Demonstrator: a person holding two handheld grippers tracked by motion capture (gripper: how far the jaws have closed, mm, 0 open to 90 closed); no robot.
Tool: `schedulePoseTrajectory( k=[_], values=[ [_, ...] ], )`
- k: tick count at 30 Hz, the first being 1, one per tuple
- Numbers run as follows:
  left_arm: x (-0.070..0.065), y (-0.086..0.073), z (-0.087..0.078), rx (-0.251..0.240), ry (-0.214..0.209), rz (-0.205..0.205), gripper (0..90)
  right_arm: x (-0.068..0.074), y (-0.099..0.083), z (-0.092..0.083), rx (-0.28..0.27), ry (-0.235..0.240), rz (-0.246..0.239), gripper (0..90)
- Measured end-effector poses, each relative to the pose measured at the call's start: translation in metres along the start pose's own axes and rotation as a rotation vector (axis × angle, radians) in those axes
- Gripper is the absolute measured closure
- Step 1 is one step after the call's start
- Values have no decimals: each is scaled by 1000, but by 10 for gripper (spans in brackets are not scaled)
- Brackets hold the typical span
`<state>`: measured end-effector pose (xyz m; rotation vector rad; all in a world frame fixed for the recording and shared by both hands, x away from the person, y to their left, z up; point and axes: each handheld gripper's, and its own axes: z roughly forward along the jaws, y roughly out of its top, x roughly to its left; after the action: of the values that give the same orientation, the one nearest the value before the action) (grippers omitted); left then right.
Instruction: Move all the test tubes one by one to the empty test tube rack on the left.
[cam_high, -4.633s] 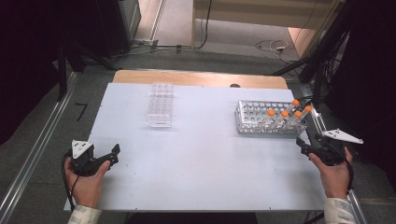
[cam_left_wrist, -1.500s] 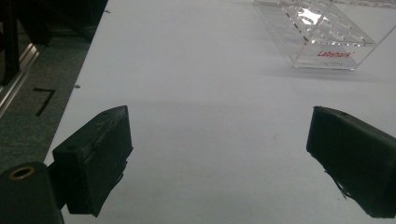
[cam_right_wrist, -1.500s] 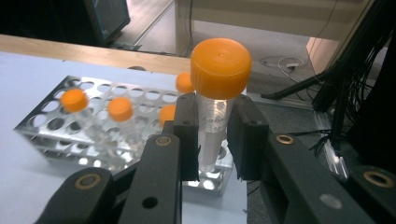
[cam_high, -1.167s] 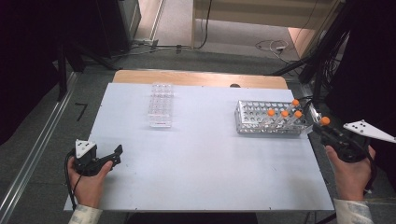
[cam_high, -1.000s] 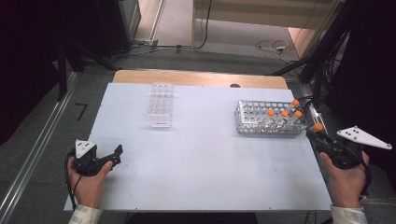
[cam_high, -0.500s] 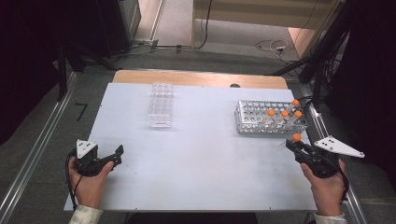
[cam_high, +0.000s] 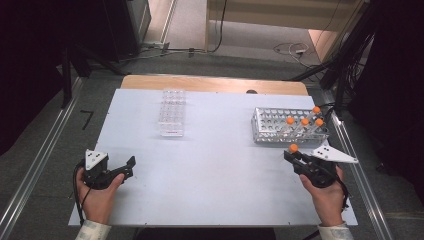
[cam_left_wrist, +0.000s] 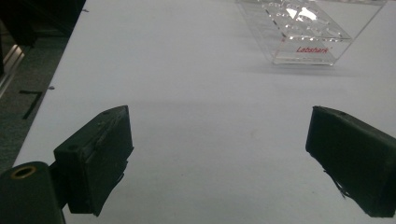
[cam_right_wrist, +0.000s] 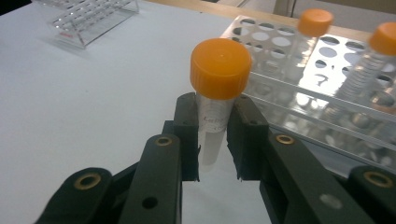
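My right gripper (cam_high: 294, 158) (cam_right_wrist: 213, 140) is shut on an orange-capped clear tube (cam_right_wrist: 216, 88) (cam_high: 293, 148), held upright above the white table just in front of the metal tube rack (cam_high: 270, 131) (cam_right_wrist: 280, 56). That rack holds several more orange-capped tubes (cam_high: 305, 121) at its right end. A clear plastic rack (cam_high: 172, 112) (cam_left_wrist: 299, 32) stands at the back left, with nothing in it. My left gripper (cam_high: 127, 167) (cam_left_wrist: 219, 158) rests near the front left of the table, its jaws open and nothing between them.
The white table (cam_high: 215, 170) has broad free room between the two hands. A metal rail (cam_high: 357, 170) runs along its right edge, with cables (cam_high: 290, 47) on the floor behind. A wooden strip (cam_high: 210, 84) lies along the far edge.
My right gripper has carried the orange-capped tube left, nearer to the person and lower, from beside the metal rack's right end to in front of it. The left gripper has stayed put.
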<state>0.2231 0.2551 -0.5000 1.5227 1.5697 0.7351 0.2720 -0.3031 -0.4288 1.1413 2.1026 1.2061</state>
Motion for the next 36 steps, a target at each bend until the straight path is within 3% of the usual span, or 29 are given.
schedulePoseTrajectory(
  k=[17,36],
  values=[
    [-23,5,5,30,-95,21,69,40,13,45,50,109,-85,725],
    [-61,19,12,34,-184,64,112,95,32,89,78,227,-168,725]
  ],
)
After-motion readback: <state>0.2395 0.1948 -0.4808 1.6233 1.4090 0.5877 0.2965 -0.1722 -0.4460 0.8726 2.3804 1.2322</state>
